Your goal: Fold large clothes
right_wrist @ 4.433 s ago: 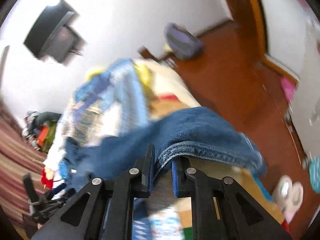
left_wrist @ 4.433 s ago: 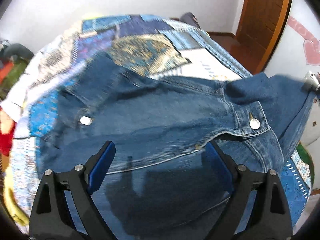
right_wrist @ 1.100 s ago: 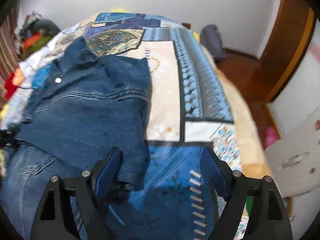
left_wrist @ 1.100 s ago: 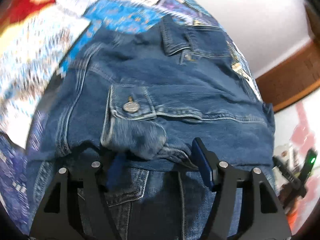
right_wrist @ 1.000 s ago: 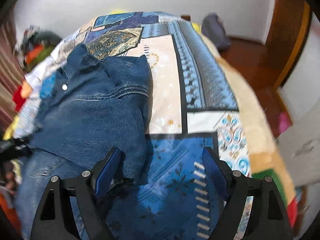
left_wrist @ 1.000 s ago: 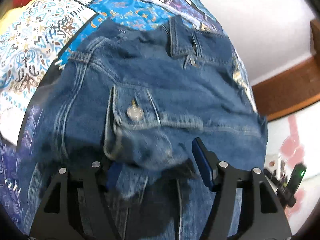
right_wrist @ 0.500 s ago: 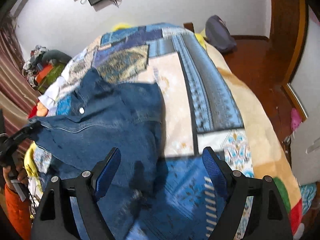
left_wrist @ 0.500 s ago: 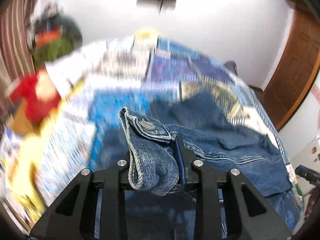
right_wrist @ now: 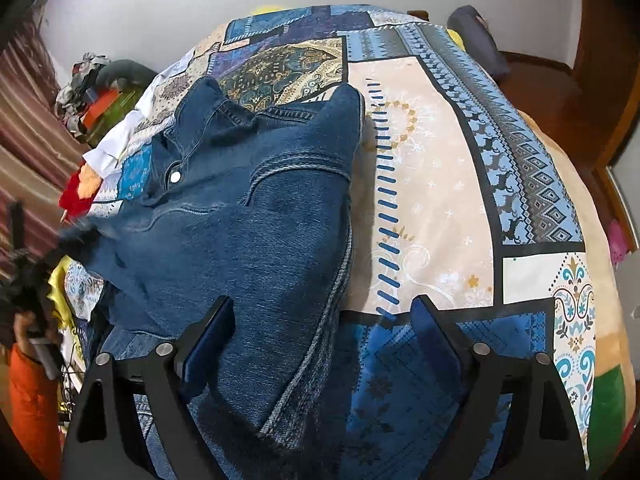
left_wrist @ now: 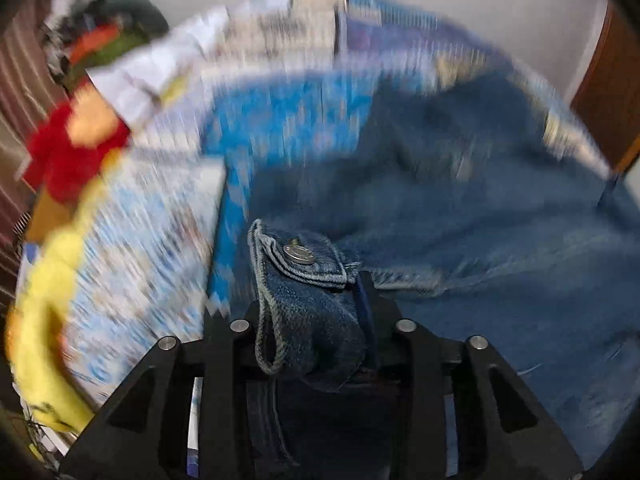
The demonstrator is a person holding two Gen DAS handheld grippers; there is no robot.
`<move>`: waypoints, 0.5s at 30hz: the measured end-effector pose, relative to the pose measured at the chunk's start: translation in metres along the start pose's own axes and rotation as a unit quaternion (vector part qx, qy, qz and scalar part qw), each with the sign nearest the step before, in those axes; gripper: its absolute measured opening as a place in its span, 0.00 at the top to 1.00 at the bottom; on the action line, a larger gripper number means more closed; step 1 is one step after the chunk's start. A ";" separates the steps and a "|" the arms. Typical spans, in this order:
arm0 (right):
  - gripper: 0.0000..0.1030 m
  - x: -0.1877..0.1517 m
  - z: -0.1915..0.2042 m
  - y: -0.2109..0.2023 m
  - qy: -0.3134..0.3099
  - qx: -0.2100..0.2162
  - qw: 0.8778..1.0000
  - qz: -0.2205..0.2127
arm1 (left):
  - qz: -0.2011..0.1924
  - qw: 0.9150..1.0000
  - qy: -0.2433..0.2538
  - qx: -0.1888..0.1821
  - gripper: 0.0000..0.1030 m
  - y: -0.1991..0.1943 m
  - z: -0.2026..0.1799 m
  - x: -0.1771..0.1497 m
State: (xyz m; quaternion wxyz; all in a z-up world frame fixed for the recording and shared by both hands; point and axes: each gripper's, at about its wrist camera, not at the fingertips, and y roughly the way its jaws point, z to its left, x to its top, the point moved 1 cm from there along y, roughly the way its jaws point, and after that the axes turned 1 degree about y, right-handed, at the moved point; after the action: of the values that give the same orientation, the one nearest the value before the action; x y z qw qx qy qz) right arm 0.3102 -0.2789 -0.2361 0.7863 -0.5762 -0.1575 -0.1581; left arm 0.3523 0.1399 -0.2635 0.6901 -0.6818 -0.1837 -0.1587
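A blue denim jacket (right_wrist: 256,216) lies partly folded on the patchwork bedspread (right_wrist: 432,168), collar toward the far left. My left gripper (left_wrist: 316,300) is shut on a buttoned cuff of the denim jacket (left_wrist: 300,272) and holds it lifted above the bed; the left wrist view is motion-blurred. That gripper also shows at the left edge of the right wrist view (right_wrist: 24,272). My right gripper (right_wrist: 324,328) is open, hovering over the jacket's near right edge, empty.
A pile of red, green and white clothes (right_wrist: 92,92) lies at the bed's far left by a striped curtain. A dark bag (right_wrist: 476,36) sits on the wooden floor at the far right. A brown door frame (right_wrist: 616,92) stands on the right.
My left gripper has closed on the jacket cuff and lifted it, swinging it across. My right gripper has stayed open and risen slightly above the jacket's right edge.
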 end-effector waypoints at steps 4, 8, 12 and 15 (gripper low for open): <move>0.14 0.001 0.003 0.000 -0.007 -0.005 1.000 0.002 | 0.013 1.000 -0.004 0.017 0.34 0.013 0.010 -0.022; 0.14 0.001 0.004 -0.005 -0.011 -0.012 1.000 -0.001 | 0.018 0.999 -0.033 -0.016 0.26 -0.002 0.034 -0.029; 0.14 -0.001 0.008 -0.019 -0.013 -0.014 1.000 -0.009 | 0.017 0.998 -0.049 -0.032 0.25 -0.031 0.051 -0.037; 0.14 -0.008 0.010 -0.033 -0.020 -0.013 1.000 -0.019 | -0.004 0.999 -0.029 0.015 0.24 -0.054 0.061 -0.048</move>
State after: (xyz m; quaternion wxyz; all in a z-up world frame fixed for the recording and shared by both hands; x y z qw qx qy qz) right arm 0.2883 -0.2782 -0.2078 0.7722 -0.5865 -0.1816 -0.1632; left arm 0.2828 0.1982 -0.2384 0.6942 -0.6746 -0.2086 -0.1392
